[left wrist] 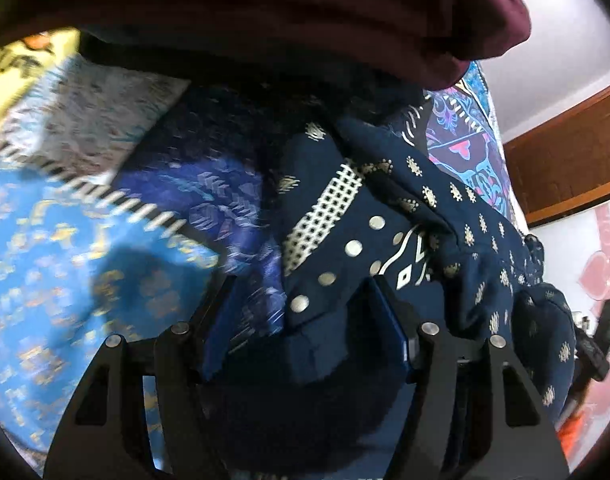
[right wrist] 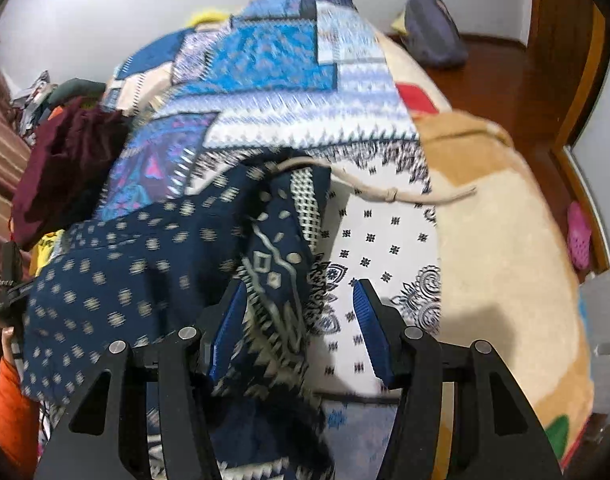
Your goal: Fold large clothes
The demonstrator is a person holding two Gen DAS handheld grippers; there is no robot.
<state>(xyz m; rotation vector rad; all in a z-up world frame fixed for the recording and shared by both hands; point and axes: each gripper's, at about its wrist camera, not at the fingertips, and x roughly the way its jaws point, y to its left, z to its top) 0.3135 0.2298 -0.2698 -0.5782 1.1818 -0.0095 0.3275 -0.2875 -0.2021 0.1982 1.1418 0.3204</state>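
Note:
A navy garment (left wrist: pixel 385 208) with gold motifs, round studs and a white checked band lies bunched on a blue patchwork bedspread (left wrist: pixel 57 240). My left gripper (left wrist: pixel 301 312) has its jaws apart with navy cloth bulging between them; whether it grips is unclear. In the right wrist view the same navy garment (right wrist: pixel 125 264) hangs on the left, and its patterned edge drapes across the left finger of my right gripper (right wrist: pixel 299 316), whose jaws stand wide open. A white printed cloth (right wrist: pixel 381 240) lies under it.
A maroon cloth (left wrist: pixel 305 12) fills the top of the left view and shows at the left in the right view (right wrist: pixel 65 168). A beige blanket (right wrist: pixel 505 260) covers the bed's right side. A cord (right wrist: pixel 385 192) lies across the white cloth. Wooden floor (right wrist: pixel 505 72) lies beyond.

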